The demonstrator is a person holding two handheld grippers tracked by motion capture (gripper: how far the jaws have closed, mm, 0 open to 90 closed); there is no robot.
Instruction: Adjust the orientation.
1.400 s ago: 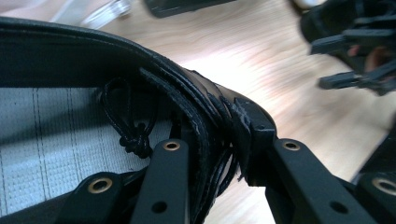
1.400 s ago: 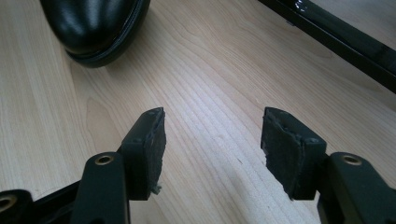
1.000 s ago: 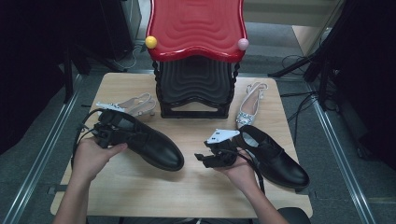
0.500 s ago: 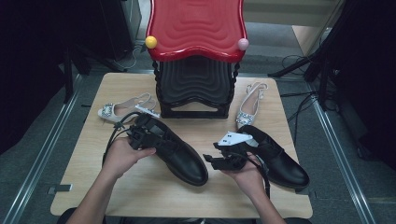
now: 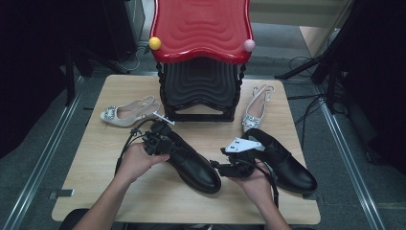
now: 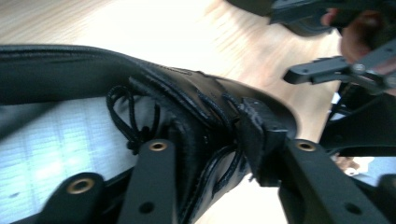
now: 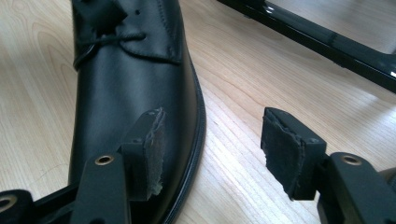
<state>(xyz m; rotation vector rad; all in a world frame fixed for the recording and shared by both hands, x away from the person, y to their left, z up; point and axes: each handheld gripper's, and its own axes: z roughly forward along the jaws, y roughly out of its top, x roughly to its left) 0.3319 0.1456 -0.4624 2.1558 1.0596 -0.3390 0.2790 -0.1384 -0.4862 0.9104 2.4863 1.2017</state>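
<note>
Left shoe [image 5: 191, 160] is lying on the tabletop [image 5: 95, 158] mid-front, toe pointing toward my right hand, heel end back by the rack. My left claw [image 5: 160, 141] is at its heel/collar w/ the shoe's side wall between the jaws: in the left gripper view one jaw sits inside the opening next to the laces, the other outside on the leather [image 6: 224, 107]. Jaws have just been opening, and I can't tell if the pads still press on the wall or are just touching it.

My right claw [image 5: 225, 163] is just beside the toe, jaws apart, nothing in them. In the right gripper view the toe [image 7: 121, 84] sits behind the left pad [image 7: 152, 149], other pad over bare wood.

Right shoe [image 5: 282, 160] is on the tabletop just right of my right hand [image 5: 251, 179], toe toward the front-right corner.

Farther back: black rack [image 5: 201, 88] w/ red top [image 5: 201, 26] at the rear middle, yellow ball [image 5: 154, 43] and pink ball [image 5: 249, 45] on its front corners. Pale slingback [image 5: 127, 111] lies left of the rack, 2nd slingback [image 5: 256, 108] right of it. Both well apart from the black pair, tho the left one is near my left claw.
</note>
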